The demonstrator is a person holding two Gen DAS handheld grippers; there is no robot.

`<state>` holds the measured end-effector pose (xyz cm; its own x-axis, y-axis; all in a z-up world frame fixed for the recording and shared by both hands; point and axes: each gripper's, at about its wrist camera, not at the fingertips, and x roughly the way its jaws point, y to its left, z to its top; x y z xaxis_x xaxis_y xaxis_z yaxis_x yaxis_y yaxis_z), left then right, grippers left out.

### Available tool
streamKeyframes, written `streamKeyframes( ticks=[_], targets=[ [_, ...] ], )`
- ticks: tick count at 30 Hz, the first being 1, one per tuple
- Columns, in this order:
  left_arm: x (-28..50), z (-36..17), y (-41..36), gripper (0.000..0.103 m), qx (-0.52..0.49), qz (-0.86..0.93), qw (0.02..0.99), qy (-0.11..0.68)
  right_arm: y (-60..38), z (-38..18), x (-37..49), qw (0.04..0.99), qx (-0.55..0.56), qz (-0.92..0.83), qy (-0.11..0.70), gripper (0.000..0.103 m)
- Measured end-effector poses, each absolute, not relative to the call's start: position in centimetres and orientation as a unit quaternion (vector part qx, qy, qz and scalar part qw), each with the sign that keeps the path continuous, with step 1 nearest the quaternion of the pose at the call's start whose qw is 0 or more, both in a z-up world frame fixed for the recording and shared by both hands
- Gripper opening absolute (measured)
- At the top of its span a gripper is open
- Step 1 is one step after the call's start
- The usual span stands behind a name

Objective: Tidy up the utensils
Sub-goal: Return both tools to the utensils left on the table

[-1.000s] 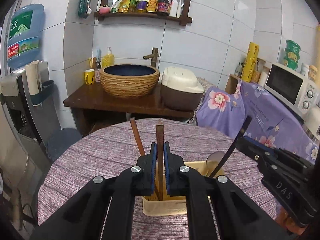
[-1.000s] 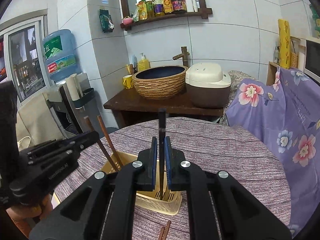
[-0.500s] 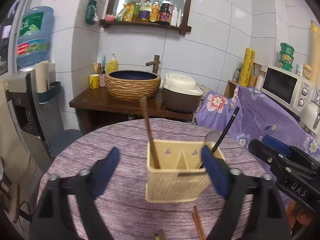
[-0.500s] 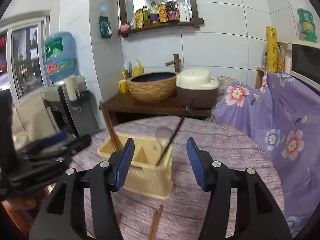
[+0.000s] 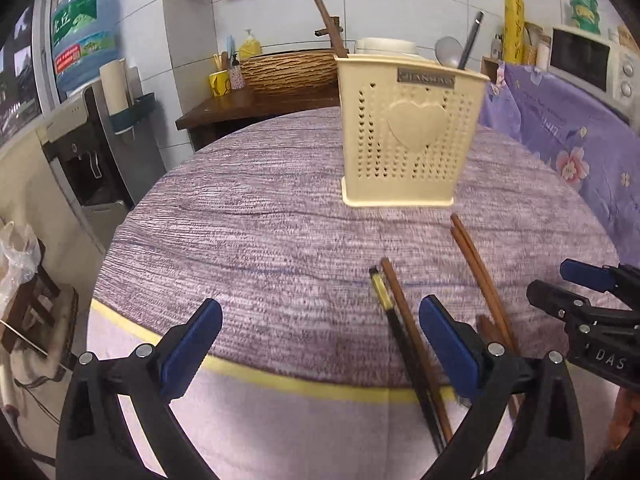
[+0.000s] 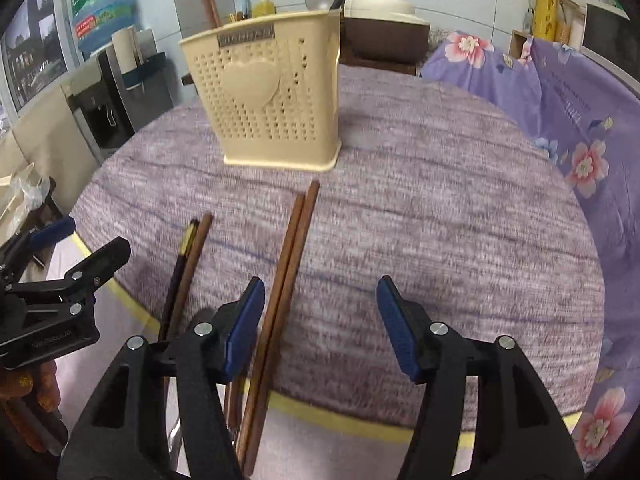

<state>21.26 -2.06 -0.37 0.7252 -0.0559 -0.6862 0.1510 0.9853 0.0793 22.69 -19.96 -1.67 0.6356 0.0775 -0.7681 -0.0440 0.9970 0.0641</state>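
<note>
A cream perforated utensil holder [image 5: 408, 132] [image 6: 272, 96] stands on the round purple-clothed table [image 5: 260, 232]. It holds a brown chopstick [image 5: 330, 26], a spoon [image 5: 448, 51] and a black utensil handle [image 5: 471, 40]. On the cloth lie a brown chopstick pair [image 5: 478, 276] [image 6: 286, 264] and a black chopstick beside a brown one [image 5: 400, 320] [image 6: 186, 268]. My left gripper [image 5: 320, 340] is open and empty, low over the table's near edge. My right gripper [image 6: 320, 320] is open and empty, its left finger next to the brown pair.
A yellow tape line [image 5: 280, 376] runs along the table's near edge. A purple floral cloth [image 6: 560, 88] covers furniture to the right. A water dispenser [image 5: 88, 92] stands at the left. A wooden counter with a basin [image 5: 288, 70] and a rice cooker [image 6: 380, 28] is behind.
Both grippers opened, releasing the utensils into the holder, then pulled back and dropped low toward the near table edge, above the chopsticks lying on the cloth.
</note>
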Motion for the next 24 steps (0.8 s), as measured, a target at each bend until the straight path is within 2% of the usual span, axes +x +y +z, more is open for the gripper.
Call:
streamKeyframes(
  ticks=[4,9,21,22,24],
  targets=[
    [20.4,-0.9,-2.0,0.092,0.06,-0.065,0.922,0.377,-19.4,-3.0,21.6,0.895,0.024,0.035,0.444,0.05],
    [19.9,-2.1,-1.9,0.072,0.034,-0.069,0.912,0.402,-18.8,-4.2,21.0,0.885,0.026,0.041,0.463,0.042],
    [19.2,-3.3,-2.4,0.059,0.024,-0.079,0.902,0.423,-18.6,-4.6,21.0,0.881,0.027,0.036,0.47,0.032],
    [19.2,-3.3,-2.4,0.059,0.024,-0.08,0.902,0.424,-18.9,-4.5,20.8,0.884,0.021,0.027,0.467,0.026],
    [19.2,-3.4,-2.4,0.056,0.024,-0.081,0.9,0.427,-19.5,-4.3,20.8,0.885,0.02,0.011,0.465,0.022]
  ],
)
